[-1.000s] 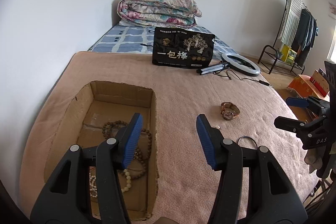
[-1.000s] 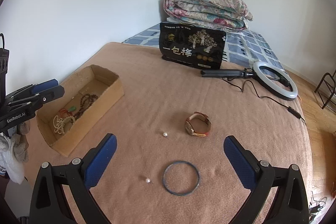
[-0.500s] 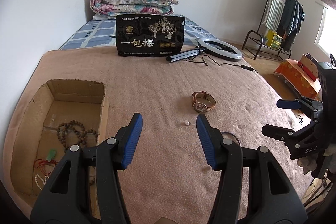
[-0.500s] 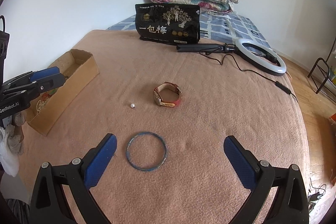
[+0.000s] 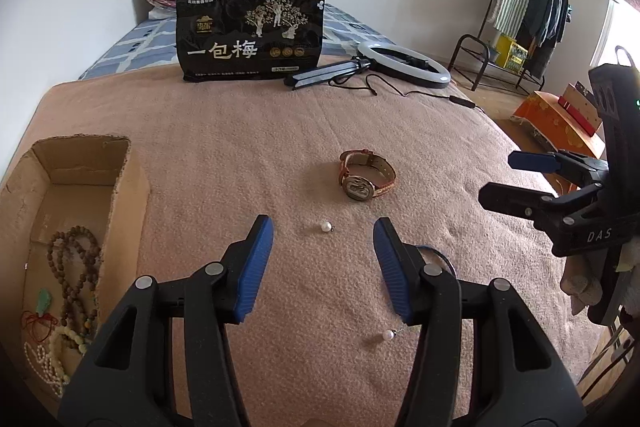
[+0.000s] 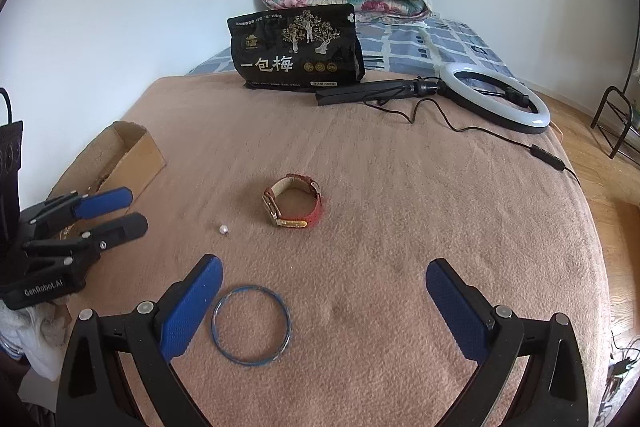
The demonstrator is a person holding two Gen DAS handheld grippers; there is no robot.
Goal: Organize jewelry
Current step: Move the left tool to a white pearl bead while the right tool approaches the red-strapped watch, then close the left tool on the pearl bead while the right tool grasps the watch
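While both grippers hang over the pinkish-tan fleece blanket (image 6: 400, 187), the scene stands as follows.

Left gripper (image 5: 323, 255): its blue-padded jaws are partly spread and closing, with nothing pinched; only blanket lies between them.
Right gripper (image 6: 324, 291): jaws spread wide, gripping nothing.
Round white pearl earring (image 5: 326, 226): loose on the blanket just ahead of the left gripper's tips, between them in the left wrist view.
Second white pearl earring (image 5: 387, 335): on the blanket beside the left gripper's right-hand finger, low in that view.
Thin blue ring-shaped bangle (image 6: 251, 324): flat on the blanket just beside the right gripper's left-hand finger, between its jaws but untouched.
Gold-faced wristwatch with a red-brown leather strap (image 6: 294, 205): on its side mid-blanket, beyond the first pearl, apart from both grippers.
Open brown cardboard box (image 5: 120, 183): at the blanket's left edge, holding dark wooden bead strings (image 5: 76, 267), pale bead strands and a red cord with a green pendant.
Black printed snack pouch (image 6: 296, 47): upright at the far end.
White ring light on a folded black stand (image 6: 496, 99): lying next to the pouch.
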